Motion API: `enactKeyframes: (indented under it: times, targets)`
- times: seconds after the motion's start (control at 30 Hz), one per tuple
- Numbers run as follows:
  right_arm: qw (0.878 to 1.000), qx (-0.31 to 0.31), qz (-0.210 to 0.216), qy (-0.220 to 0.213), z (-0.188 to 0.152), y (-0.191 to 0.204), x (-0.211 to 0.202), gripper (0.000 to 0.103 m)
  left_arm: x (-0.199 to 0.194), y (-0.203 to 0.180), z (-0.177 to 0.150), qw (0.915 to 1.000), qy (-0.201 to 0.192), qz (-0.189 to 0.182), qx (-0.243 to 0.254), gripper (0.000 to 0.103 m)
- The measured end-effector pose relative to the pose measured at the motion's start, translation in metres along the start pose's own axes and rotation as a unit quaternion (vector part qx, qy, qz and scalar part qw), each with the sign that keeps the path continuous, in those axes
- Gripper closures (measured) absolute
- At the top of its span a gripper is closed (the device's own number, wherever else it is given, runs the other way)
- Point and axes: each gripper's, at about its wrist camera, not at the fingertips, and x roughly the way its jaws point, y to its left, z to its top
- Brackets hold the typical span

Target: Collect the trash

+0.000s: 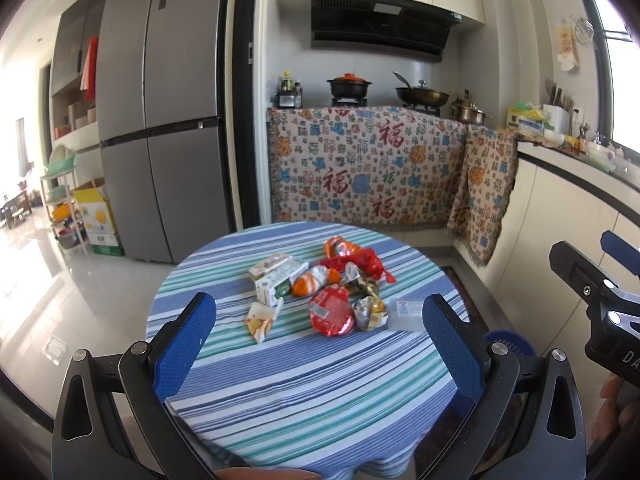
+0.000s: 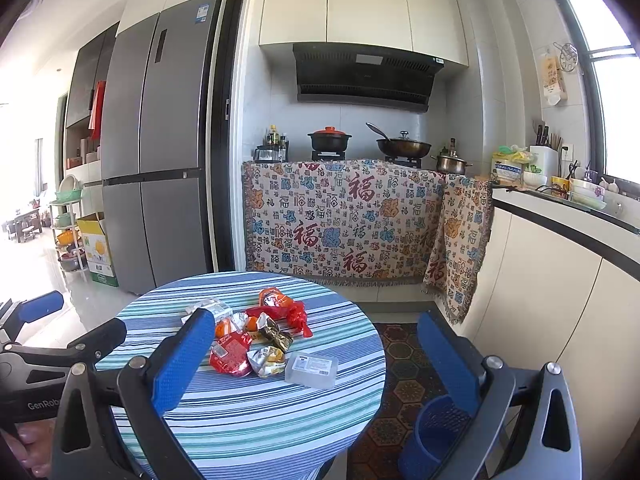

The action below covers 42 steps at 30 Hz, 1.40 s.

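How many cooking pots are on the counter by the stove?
3: black pot with orange lid left, lidded wok middle, steel pot right. Others may be hidden.

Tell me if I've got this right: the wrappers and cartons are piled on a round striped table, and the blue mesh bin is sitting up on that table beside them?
Not quite. The blue mesh plastic bin stands on the floor beside the round blue-and-green striped table, not on it, as the right wrist view shows. The pile of wrappers and cartons is indeed on the table.
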Motion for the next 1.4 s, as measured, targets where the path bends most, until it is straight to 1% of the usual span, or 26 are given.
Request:
enactKeyframes:
  times: [0.9, 1.07, 1.2, 1.3, 1.4]
  targets:
    - [1.000, 0.000, -0.006, 0.017, 0.001, -0.003, 0.007, 0.000, 0.006, 0.002, -0.009, 1.0000, 0.007, 0.002, -0.001, 0.000]
    - [1.000, 0.001, -0.009, 0.023, -0.001, -0.004, 0.013, 0.000, 0.018, 0.005, -0.016, 0.9999, 0.014, 0.005, -0.003, 0.000]
    - [0.999, 0.003, -0.012, 0.032, -0.008, -0.008, 0.024, 0.000, 0.030, 0.014, -0.023, 0.9996, 0.026, 0.001, -0.010, 0.000]
    - [0.999, 0.010, -0.019, 0.044, -0.019, -0.013, 0.037, 0.000, 0.052, 0.028, -0.035, 0.9986, 0.048, -0.009, -0.021, 0.000]
    - [0.997, 0.024, -0.018, 0.064, -0.034, -0.020, 0.055, 0.000, 0.075, 0.038, -0.049, 0.9968, 0.073, -0.006, -0.031, 0.000]
